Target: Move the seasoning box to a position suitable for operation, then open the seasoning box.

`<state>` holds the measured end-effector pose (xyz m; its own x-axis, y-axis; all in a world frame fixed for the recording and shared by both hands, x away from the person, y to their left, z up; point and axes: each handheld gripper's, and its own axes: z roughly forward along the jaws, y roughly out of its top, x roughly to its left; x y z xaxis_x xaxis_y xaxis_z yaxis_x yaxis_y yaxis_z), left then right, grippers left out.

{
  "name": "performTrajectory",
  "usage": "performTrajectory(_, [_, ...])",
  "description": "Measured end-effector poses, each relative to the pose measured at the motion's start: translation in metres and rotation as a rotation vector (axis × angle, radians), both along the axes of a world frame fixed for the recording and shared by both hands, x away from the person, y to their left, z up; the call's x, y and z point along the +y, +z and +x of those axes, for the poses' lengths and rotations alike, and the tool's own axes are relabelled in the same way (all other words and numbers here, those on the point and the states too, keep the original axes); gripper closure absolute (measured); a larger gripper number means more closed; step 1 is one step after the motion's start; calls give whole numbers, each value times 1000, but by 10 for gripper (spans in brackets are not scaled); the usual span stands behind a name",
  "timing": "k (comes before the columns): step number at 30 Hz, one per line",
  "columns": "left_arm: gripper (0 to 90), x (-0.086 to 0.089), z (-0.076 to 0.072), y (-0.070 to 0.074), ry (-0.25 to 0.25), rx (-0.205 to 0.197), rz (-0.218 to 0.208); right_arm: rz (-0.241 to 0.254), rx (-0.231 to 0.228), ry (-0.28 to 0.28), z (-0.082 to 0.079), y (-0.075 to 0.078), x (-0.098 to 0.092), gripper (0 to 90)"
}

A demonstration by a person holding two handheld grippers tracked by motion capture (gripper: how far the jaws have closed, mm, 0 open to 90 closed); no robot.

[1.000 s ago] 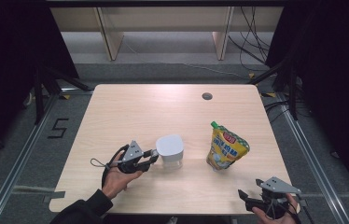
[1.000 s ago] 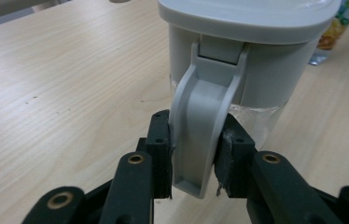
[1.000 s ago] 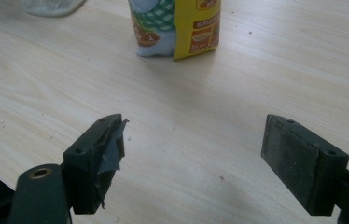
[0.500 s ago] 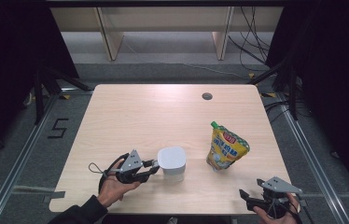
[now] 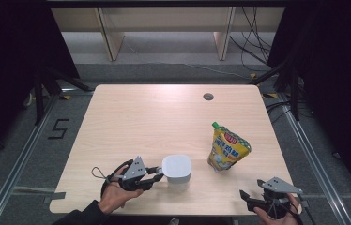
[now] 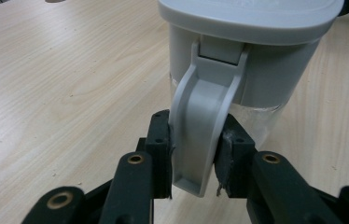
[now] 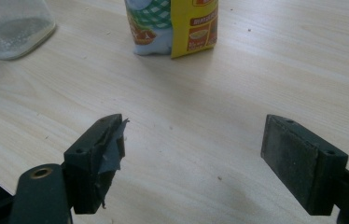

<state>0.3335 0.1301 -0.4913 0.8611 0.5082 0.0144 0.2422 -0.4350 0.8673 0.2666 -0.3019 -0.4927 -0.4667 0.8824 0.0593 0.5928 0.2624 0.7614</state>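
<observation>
While the left gripper (image 5: 157, 172) clamps its two black jaws on the grey handle (image 6: 204, 135) of the lidded jug (image 5: 177, 170), the jug stands upright near the table's (image 5: 155, 117) front edge. Seen along the left gripper view, the handle hangs down from the lid's rim and runs top to bottom, its long axis upright, with one pad (image 6: 160, 144) pressed on each flat side. The jug body lies straight ahead of those jaws, toward the pouch (image 5: 226, 150), which stands to the jug's right and slightly farther back, well apart from it.

The right gripper (image 5: 253, 199) hovers to the right of the jug at the table's front edge, jaws spread wide with nothing between them. In the right gripper view the pouch (image 7: 175, 25) lies ahead of them and the jug's clear base (image 7: 11, 25) off to one side. The right hand is the nearer one to the pouch, so any reach for it likely falls to that side.
</observation>
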Motion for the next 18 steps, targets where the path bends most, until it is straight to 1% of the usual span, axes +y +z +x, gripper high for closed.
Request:
performTrajectory(1, [690, -1, -1, 0, 4, 1, -6, 0, 0, -1, 0, 0, 0, 225])
performTrajectory(2, [689, -1, -2, 0, 8, 15, -15, -1, -2, 0, 0, 0, 0, 225])
performTrajectory(3, [687, -1, -2, -1, 14, 15, -16, -8, -1, -2, -1, 0, 0, 225])
performTrajectory(4, [684, 0, 0, 0, -5, -5, -1, 3, -6, -3, -1, 0, 0, 225])
performTrajectory(5, [668, 0, -2, 3, 18, 27, -12, -12, -25, -3, -1, 0, 0, 226])
performTrajectory(6, [645, 0, -3, 5, 19, 43, -24, -11, -26, 0, -1, 0, 0, 226])
performTrajectory(7, [597, 0, -3, 5, 19, 43, -24, -11, -26, 0, -1, 0, 0, 226])
performTrajectory(8, [532, 1, -3, 7, 14, 46, -1, 22, 28, -37, -4, 0, 3, 226])
performTrajectory(9, [483, 1, -4, 9, 32, 42, 2, 25, 30, -38, -4, 0, 3, 226])
performTrajectory(10, [483, 2, -4, 11, 47, 27, 11, 25, 30, -38, -4, 0, 3, 226])
performTrajectory(11, [471, 5, -3, 12, 44, 5, 25, 1, -13, -9, -1, -1, 0, 226])
performTrajectory(12, [443, 6, -2, 13, 43, 40, 4, 4, 6, -7, -1, 0, 0, 226])
performTrajectory(13, [398, 8, -3, 14, 48, 63, -16, 5, 7, -8, -1, 0, 1, 226])
performTrajectory(14, [378, 10, -3, 16, 48, 70, -21, 17, 28, -26, -3, 0, 3, 226])
performTrajectory(15, [369, 11, -4, 17, 37, 76, -28, 17, 10, -17, -2, -1, 3, 226])
performTrajectory(16, [358, 11, -6, 19, 44, 76, -36, -4, -18, 12, 1, -1, 1, 230])
performTrajectory(17, [348, 12, -7, 20, 37, 86, -44, 3, -16, 16, 1, 0, 3, 232])
performTrajectory(18, [348, 12, -9, 22, 41, 85, -55, 3, -16, 16, 1, 0, 3, 232])
